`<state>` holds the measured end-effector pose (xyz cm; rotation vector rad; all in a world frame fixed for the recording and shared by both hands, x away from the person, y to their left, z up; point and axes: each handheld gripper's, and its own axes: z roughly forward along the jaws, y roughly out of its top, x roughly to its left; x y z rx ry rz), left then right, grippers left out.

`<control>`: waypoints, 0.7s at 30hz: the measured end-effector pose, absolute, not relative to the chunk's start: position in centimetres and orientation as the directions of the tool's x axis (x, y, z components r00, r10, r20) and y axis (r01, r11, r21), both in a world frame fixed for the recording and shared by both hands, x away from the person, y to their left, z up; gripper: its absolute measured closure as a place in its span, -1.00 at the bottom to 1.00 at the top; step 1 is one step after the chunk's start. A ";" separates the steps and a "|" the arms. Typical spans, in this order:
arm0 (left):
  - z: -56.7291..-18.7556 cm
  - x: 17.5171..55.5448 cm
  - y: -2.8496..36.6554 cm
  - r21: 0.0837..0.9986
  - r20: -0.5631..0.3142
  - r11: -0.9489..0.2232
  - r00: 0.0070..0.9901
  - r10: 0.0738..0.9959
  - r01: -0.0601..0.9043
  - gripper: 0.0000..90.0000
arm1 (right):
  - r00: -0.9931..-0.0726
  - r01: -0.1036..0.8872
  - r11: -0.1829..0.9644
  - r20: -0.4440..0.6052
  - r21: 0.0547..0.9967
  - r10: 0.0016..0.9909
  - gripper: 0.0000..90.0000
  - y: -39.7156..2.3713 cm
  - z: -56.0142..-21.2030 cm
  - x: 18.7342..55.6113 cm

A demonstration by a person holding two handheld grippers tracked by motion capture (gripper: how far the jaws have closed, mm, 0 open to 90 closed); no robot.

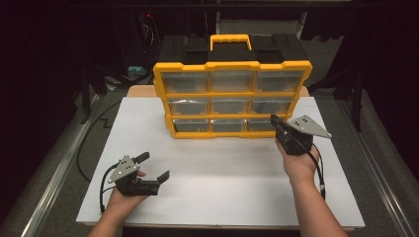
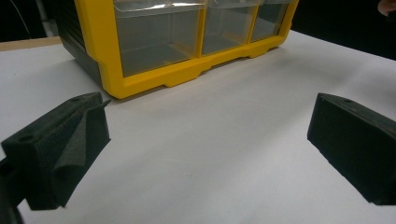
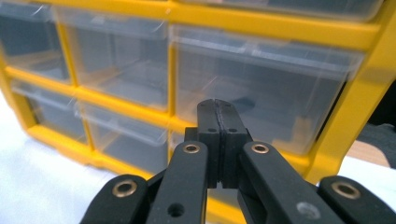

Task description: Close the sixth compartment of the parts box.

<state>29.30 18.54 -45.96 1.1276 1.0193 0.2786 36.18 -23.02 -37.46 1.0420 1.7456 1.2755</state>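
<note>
A yellow organizer (image 1: 232, 89) with a yellow handle and three rows of clear plastic drawers stands upright at the back of the white table top (image 1: 217, 168). My right gripper (image 1: 273, 119) is shut, with nothing between its jaws, and points at the organizer's right column of drawers. In the right gripper view its closed tips (image 3: 217, 112) sit just in front of a clear drawer (image 3: 261, 84); whether they touch it I cannot tell. My left gripper (image 1: 154, 165) rests low at the front left, open and holding nothing. Its fingers (image 2: 60, 144) stand wide apart, facing the organizer (image 2: 187, 70).
The table sits on a wooden top that shows behind the organizer (image 1: 141, 90). Metal rails (image 1: 59, 173) run along the floor on both sides. A black cable (image 1: 101, 190) trails from the left gripper, another from the right one (image 1: 320, 168).
</note>
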 end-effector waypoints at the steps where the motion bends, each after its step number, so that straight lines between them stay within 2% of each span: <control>1: -46.0 29.3 18.5 0.844 -0.533 0.452 0.543 0.649 0.288 -1.00 | -0.414 0.191 0.181 -0.088 0.965 0.906 1.00 -23.1 -37.8 36.0; 17: -46.0 29.4 19.1 0.850 -0.524 0.445 0.522 0.673 0.281 -1.00 | -0.445 0.270 0.169 -0.033 0.948 0.895 1.00 -24.1 -43.6 33.3; 21: -46.0 29.5 19.1 0.850 -0.526 0.444 0.516 0.676 0.284 -1.00 | -0.449 0.272 0.165 -0.027 0.948 0.893 0.91 -24.6 -44.5 31.9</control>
